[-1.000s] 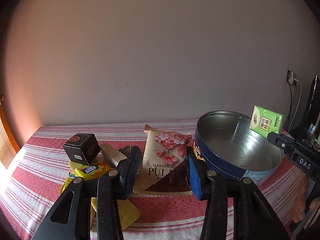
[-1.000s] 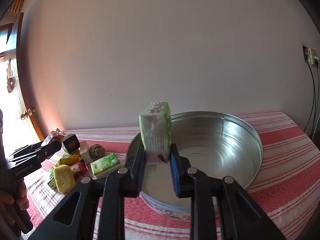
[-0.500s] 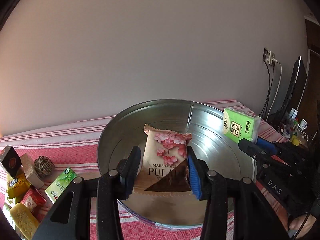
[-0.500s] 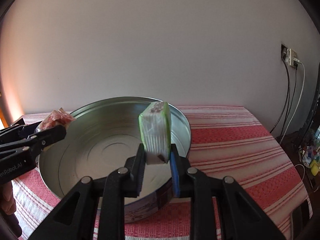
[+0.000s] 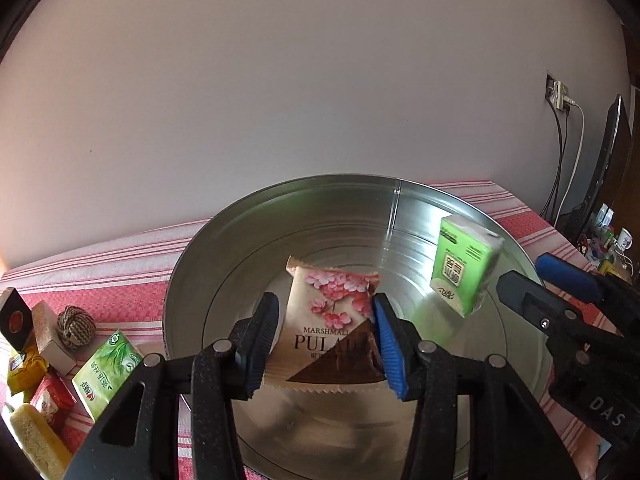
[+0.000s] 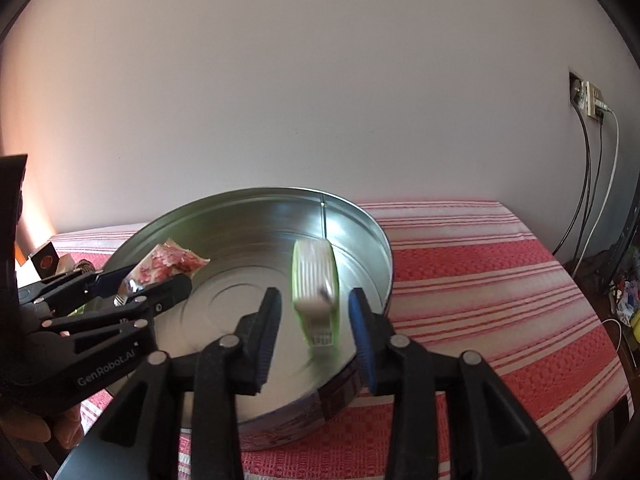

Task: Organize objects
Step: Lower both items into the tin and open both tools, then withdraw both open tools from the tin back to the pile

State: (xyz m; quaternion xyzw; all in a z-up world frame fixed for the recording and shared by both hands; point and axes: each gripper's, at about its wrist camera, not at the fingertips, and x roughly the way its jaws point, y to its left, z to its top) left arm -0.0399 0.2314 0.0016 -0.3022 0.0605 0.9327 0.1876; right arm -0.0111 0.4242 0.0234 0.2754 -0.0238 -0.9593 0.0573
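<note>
A plain white wall (image 5: 320, 80) fills the top of both views, and below it a bench with a red and white striped cloth (image 6: 480, 280) carries everything. A big round silver metal tin (image 5: 320, 216) sits in the middle of the left view.

The left hand-held gripper (image 5: 326, 340) is at the lower middle of the left view. Its jaws have just been opening, and a tan marshmallow packet with pink flowers (image 5: 332, 320) sits between them over the tin. The blue pad on the right side touches the packet's edge, and the other pad stands a little off it, so the grip looks let go.

The right hand-held gripper (image 6: 314, 336) is at the lower middle of the right view. Its jaws have just been opening too. They are spread, and a green pack of tissues (image 6: 316, 292) is between them, blurred and not touched by either pad, over the tin.

At the lower left of the left view, beside the tin, lie a green tea packet (image 5: 106, 372), a small rope ball (image 5: 76, 326), a black cube box (image 5: 14, 318), a red packet (image 5: 52, 400) and a yellow sponge bar (image 5: 38, 444).
</note>
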